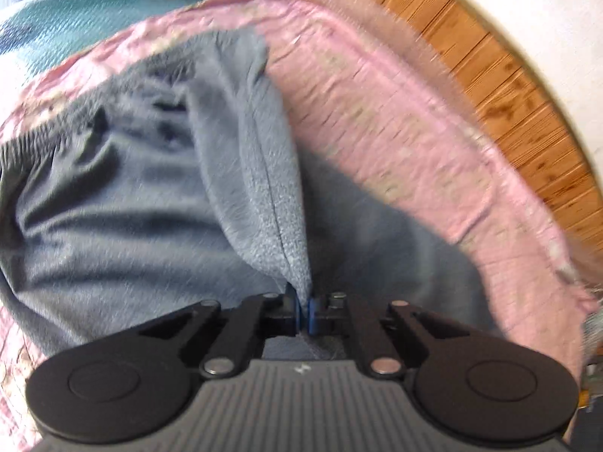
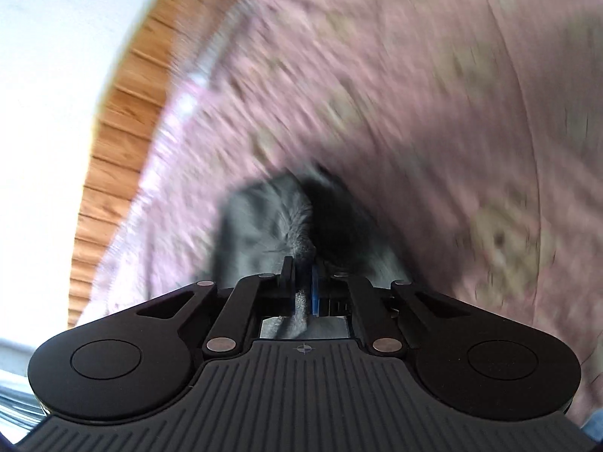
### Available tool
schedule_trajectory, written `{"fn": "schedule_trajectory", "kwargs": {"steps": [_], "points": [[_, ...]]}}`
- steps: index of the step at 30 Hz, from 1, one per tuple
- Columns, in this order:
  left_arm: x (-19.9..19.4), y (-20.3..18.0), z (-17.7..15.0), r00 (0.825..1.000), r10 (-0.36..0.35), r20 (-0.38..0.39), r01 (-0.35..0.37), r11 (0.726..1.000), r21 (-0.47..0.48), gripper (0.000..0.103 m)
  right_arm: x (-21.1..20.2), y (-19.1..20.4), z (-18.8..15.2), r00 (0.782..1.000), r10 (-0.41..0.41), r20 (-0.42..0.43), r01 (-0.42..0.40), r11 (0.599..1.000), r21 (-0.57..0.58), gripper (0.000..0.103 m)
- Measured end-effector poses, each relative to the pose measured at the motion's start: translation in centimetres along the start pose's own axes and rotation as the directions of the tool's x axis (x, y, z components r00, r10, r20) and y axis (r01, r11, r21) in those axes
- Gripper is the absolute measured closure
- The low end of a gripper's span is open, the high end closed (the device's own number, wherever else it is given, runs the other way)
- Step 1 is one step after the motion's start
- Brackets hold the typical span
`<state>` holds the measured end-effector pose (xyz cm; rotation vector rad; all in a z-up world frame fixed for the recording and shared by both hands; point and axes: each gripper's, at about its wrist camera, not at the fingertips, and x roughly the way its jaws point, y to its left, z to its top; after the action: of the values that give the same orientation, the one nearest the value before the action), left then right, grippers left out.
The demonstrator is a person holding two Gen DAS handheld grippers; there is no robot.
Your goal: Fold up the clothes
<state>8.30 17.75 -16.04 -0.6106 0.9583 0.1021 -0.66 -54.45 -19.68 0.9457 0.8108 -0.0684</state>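
A grey-blue garment with a gathered waistband lies spread on a pink bedcover. My left gripper is shut on a fold of this garment, which rises in a ridge from the blue pads. My right gripper is shut on another part of the grey garment, bunched in front of the pads. The right wrist view is strongly blurred.
A teal and grey cloth lies beyond the pink cover at the upper left. A wooden bed edge runs along the cover, with a white wall behind it. The wood also shows in the right wrist view.
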Motion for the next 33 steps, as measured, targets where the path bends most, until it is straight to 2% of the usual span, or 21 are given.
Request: {"fn": "schedule_trajectory", "kwargs": {"steps": [2, 3, 7, 9, 14, 15, 16, 18, 21, 22, 24, 25, 26, 27, 28, 29, 30, 31, 33], "points": [[-1.7, 0.6, -0.5, 1.000, -0.028, 0.004, 0.028, 1.000, 0.004, 0.099, -1.9, 0.2, -0.2, 1.000, 0.007, 0.018, -0.006, 0.999, -0.042, 0.098], [-1.9, 1.1, -1.2, 1.000, -0.024, -0.016, 0.024, 1.000, 0.001, 0.099, -1.8, -0.5, -0.7, 1.000, -0.016, 0.003, 0.016, 0.999, -0.035, 0.098], [0.6, 3.2, -5.0, 0.990, 0.067, -0.122, -0.070, 0.997, -0.019, 0.099, -0.5, -2.8, -1.7, 0.994, -0.094, -0.055, 0.094, 0.996, 0.006, 0.098], [1.2, 3.3, -5.2, 0.991, 0.074, -0.114, -0.079, 0.996, -0.043, 0.099, 0.4, -3.4, -1.5, 0.991, -0.113, -0.072, 0.115, 0.993, 0.023, 0.098], [-1.5, 0.5, -2.7, 1.000, 0.009, -0.021, -0.009, 1.000, 0.012, 0.099, -2.9, 2.8, 1.9, 0.998, -0.009, 0.058, 0.018, 0.988, -0.153, 0.098], [-1.9, 0.5, -2.8, 1.000, 0.005, -0.019, -0.004, 1.000, 0.016, 0.099, -3.4, 3.3, 1.9, 0.998, -0.013, 0.064, 0.025, 0.981, -0.191, 0.098], [-2.3, 0.5, -2.8, 1.000, 0.000, -0.017, 0.000, 1.000, 0.020, 0.099, -3.8, 3.6, 1.7, 0.998, -0.026, 0.063, 0.039, 0.973, -0.228, 0.098], [-1.2, 1.5, -4.3, 0.997, 0.045, -0.068, -0.043, 0.999, 0.026, 0.099, -2.7, 2.2, 0.5, 0.996, -0.089, 0.015, 0.090, 0.967, -0.236, 0.098], [1.2, 3.2, -6.9, 0.984, 0.127, -0.126, -0.124, 0.992, 0.032, 0.099, 0.4, -0.5, -1.5, 0.976, -0.211, -0.055, 0.191, 0.949, -0.250, 0.098], [1.7, 3.4, -7.5, 0.982, 0.141, -0.126, -0.138, 0.990, 0.030, 0.099, 1.3, -1.4, -2.1, 0.967, -0.246, -0.070, 0.220, 0.940, -0.259, 0.098], [2.1, 3.5, -8.0, 0.982, 0.152, -0.111, -0.151, 0.988, 0.019, 0.099, 1.4, -1.8, -2.4, 0.962, -0.264, -0.075, 0.235, 0.933, -0.274, 0.097], [2.0, 3.5, -8.0, 0.982, 0.154, -0.105, -0.154, 0.988, 0.014, 0.099, 1.1, -1.7, -2.2, 0.959, -0.272, -0.085, 0.238, 0.929, -0.282, 0.095], [2.0, 3.4, -8.0, 0.982, 0.156, -0.103, -0.156, 0.988, 0.011, 0.099, 0.7, -1.3, -1.8, 0.953, -0.290, -0.088, 0.254, 0.924, -0.287, 0.084], [2.0, 3.4, -8.0, 0.982, 0.158, -0.101, -0.157, 0.987, 0.013, 0.099, -0.3, -0.7, -1.3, 0.946, -0.321, -0.047, 0.294, 0.909, -0.295, 0.069], [2.0, 3.4, -8.0, 0.982, 0.160, -0.099, -0.159, 0.987, 0.019, 0.099, -1.5, -0.1, -0.9, 0.936, -0.353, 0.008, 0.338, 0.891, -0.303, 0.063], [1.9, 3.4, -8.0, 0.983, 0.159, -0.096, -0.158, 0.987, 0.020, 0.098, -2.7, 0.9, -0.4, 0.918, -0.386, 0.095, 0.395, 0.861, -0.320, 0.062], [1.9, 3.5, -8.1, 0.983, 0.156, -0.093, -0.155, 0.988, 0.013, 0.098, -3.4, 2.3, 0.0, 0.906, -0.387, 0.171, 0.423, 0.834, -0.354, 0.062], [1.8, 3.5, -8.1, 0.984, 0.153, -0.089, -0.153, 0.988, 0.006, 0.098, -3.4, 3.8, 0.5, 0.911, -0.354, 0.212, 0.411, 0.816, -0.406, 0.062], [1.8, 3.6, -8.4, 0.985, 0.151, -0.080, -0.152, 0.988, 0.002, 0.098, -1.5, 6.9, 1.0, 0.943, -0.268, 0.198, 0.333, 0.769, -0.545, 0.070]]}}
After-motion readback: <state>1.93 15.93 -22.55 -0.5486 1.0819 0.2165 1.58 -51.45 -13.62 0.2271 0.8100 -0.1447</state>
